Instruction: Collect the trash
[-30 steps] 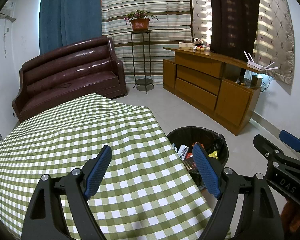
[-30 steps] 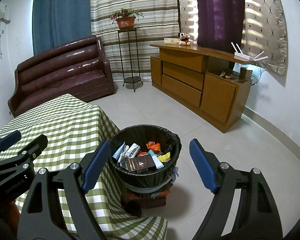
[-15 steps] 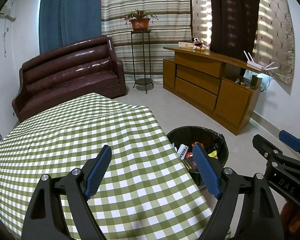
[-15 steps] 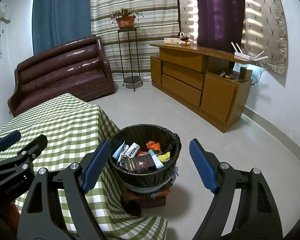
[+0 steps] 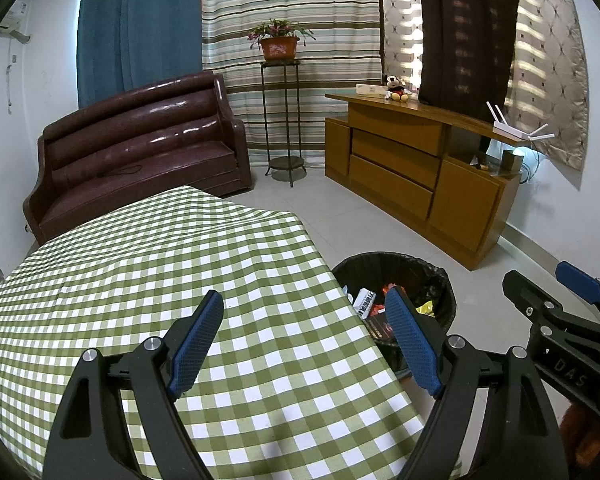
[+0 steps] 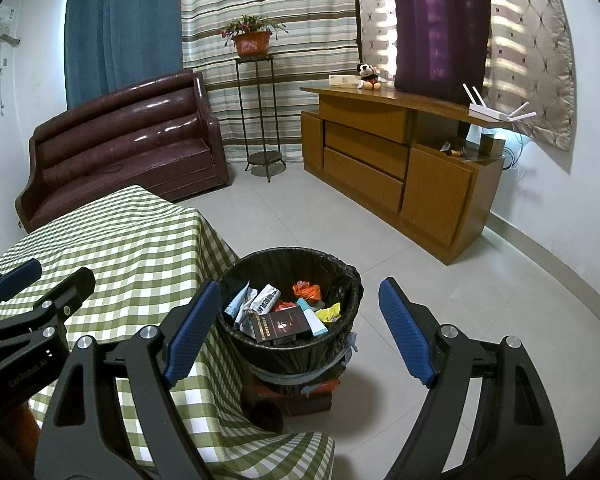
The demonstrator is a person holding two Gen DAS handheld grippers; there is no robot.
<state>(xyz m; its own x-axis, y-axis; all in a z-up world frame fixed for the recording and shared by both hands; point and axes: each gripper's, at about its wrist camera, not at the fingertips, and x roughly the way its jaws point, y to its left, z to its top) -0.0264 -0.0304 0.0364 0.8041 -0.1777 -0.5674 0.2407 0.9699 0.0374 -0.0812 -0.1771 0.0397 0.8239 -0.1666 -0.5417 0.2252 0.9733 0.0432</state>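
Observation:
A black-lined trash bin (image 6: pixel 342 276) stands on the floor by the table's right corner; it also shows in the left wrist view (image 5: pixel 440 280). It holds several pieces of trash, among them a dark box (image 6: pixel 280 326), white wrappers (image 6: pixel 266 298) and an orange scrap (image 6: pixel 307 290). My left gripper (image 5: pixel 304 340) is open and empty above the green checked tablecloth (image 5: pixel 140 272). My right gripper (image 6: pixel 300 328) is open and empty just above and in front of the bin. Each gripper shows at the edge of the other's view.
A brown sofa (image 5: pixel 140 152) stands beyond the table. A metal plant stand with a potted plant (image 5: pixel 280 46) is by the striped curtain. A wooden sideboard (image 5: pixel 412 172) runs along the right wall. Tiled floor (image 6: pixel 440 280) lies around the bin.

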